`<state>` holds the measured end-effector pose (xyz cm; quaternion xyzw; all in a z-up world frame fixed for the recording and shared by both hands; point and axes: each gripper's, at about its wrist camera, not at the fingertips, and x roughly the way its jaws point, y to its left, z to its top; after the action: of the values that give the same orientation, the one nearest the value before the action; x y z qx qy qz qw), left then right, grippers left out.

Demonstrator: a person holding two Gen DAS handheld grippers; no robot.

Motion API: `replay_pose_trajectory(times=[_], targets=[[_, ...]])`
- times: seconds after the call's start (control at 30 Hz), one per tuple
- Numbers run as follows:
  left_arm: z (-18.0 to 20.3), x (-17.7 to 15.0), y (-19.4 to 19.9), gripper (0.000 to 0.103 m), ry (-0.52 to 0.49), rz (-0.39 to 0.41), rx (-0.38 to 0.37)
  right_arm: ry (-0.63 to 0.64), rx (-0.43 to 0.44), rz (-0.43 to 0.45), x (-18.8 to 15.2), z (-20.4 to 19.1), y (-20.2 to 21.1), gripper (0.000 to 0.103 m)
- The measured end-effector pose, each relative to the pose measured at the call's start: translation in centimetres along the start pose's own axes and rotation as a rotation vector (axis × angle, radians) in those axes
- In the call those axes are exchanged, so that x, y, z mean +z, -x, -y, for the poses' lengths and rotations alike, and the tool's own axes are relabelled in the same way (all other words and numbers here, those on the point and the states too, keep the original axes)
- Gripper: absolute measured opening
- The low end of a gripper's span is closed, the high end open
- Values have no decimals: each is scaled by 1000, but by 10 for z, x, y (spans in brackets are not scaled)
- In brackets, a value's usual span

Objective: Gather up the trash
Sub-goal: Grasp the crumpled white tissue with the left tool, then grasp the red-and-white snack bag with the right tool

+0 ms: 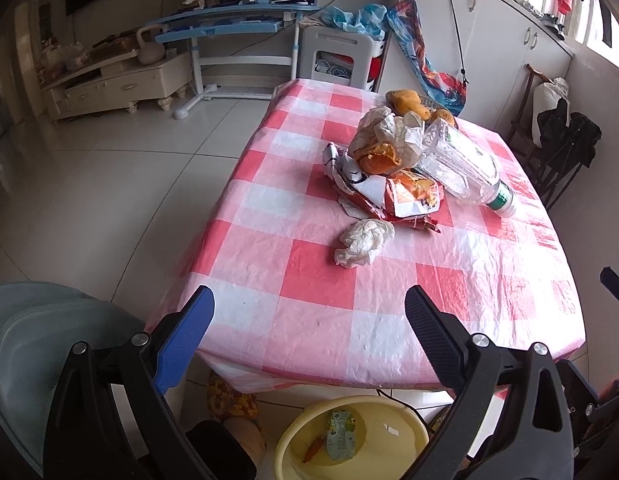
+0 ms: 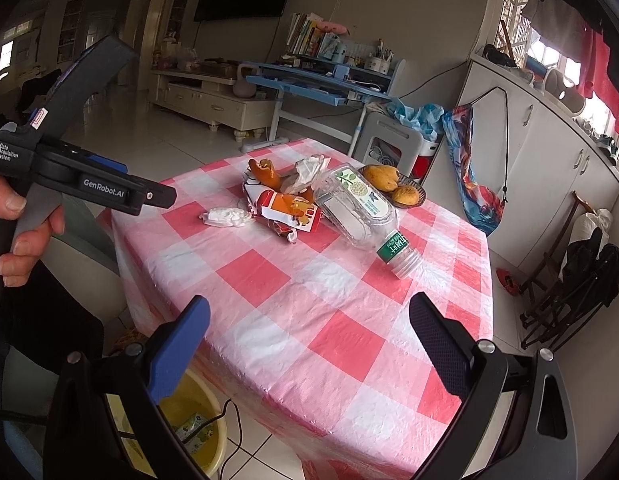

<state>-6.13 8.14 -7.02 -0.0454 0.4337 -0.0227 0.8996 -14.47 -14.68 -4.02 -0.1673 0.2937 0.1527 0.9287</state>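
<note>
A pile of trash lies on the red-and-white checked table: a crumpled white tissue, a red-orange snack wrapper, orange peel, crumpled paper and a clear plastic bottle on its side. A yellow basin on the floor below the near table edge holds a small carton and a peel scrap. My left gripper is open and empty over the near edge. My right gripper is open and empty over the table.
A dark bowl of yellow fruit stands behind the pile. The left gripper's body, held by a hand, shows in the right wrist view. A grey chair is at the left. A folded black stand is right of the table.
</note>
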Motion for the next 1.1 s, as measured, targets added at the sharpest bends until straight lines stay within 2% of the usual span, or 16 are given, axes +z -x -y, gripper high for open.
replay_pose_trajectory(times=[0.13, 0.2, 0.3, 0.37, 0.5, 0.57, 0.6, 0.63, 0.67, 0.8, 0.93, 1.1], targets=[[-6, 11, -2, 93, -4, -8, -1, -23, 51, -23, 3, 1, -9, 95], [4, 19, -6, 93, -70, -22, 2, -21, 73, -45, 6, 1, -18, 95], [28, 32, -21, 93, -221, -41, 17, -2, 96, -68, 11, 0, -34, 95], [40, 38, -37, 88, -299, -75, 13, 13, 108, -82, 13, -1, -43, 94], [48, 41, -79, 62, -366, -176, 19, 34, 130, -106, 17, -3, -58, 88], [50, 39, -90, 39, -371, -217, 1, 48, 135, -107, 20, -4, -66, 87], [52, 40, -89, 17, -372, -214, -29, 55, 138, -105, 22, -4, -70, 86], [53, 41, -87, 14, -376, -213, -38, 59, 139, -105, 24, -3, -74, 86], [51, 44, -83, 14, -370, -199, -48, 62, 141, -104, 27, -3, -78, 85], [22, 61, -60, 12, -234, -167, -142, 76, 153, -79, 36, -4, -91, 85], [1, 74, -50, 12, -162, -116, -153, 120, 157, -49, 47, -11, -104, 85], [1, 89, -46, 12, -115, -51, -148, 133, 177, -34, 60, -18, -125, 84]])
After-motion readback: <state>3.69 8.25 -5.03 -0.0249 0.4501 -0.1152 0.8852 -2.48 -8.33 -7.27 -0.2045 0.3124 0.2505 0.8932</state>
